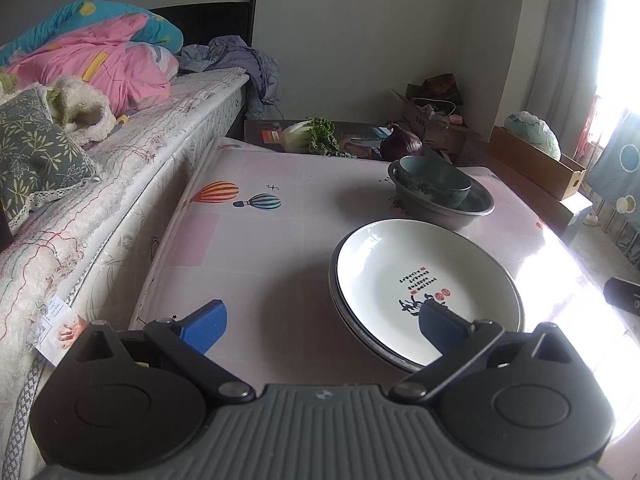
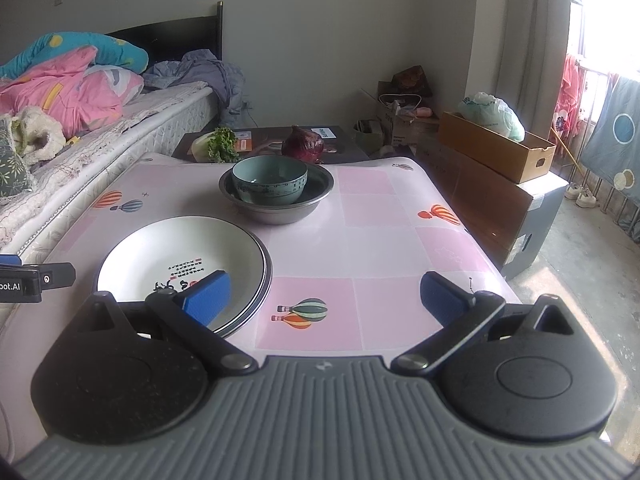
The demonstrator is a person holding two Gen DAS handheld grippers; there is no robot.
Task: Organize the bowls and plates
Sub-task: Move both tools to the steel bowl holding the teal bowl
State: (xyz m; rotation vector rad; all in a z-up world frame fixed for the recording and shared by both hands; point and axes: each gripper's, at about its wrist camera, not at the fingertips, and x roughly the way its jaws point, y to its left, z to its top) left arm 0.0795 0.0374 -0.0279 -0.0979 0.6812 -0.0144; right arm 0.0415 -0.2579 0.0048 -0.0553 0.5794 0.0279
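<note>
While the left wrist view is looking across the pink surface (image 1: 256,264), the left gripper (image 1: 322,326) is hovering with its jaws spread wide and gripping nothing. Two stacked plates (image 1: 424,280) are lying under its right blue finger, the white printed one on top. Beyond them one green bowl (image 1: 434,180) is sitting inside one metal basin (image 1: 472,210). A bed (image 1: 120,184) is running along the left edge.

In the right wrist view, the right gripper (image 2: 324,300) is likewise holding its jaws wide apart and empty, its left finger overlapping the plates (image 2: 176,248). The bowl (image 2: 270,180) and basin (image 2: 280,210) are sitting mid-surface. Only here are the cardboard box (image 2: 496,146) and bag (image 2: 492,116) showing fully. One red onion (image 2: 303,144) and one leafy cabbage (image 2: 218,144) are lying behind the surface.
</note>
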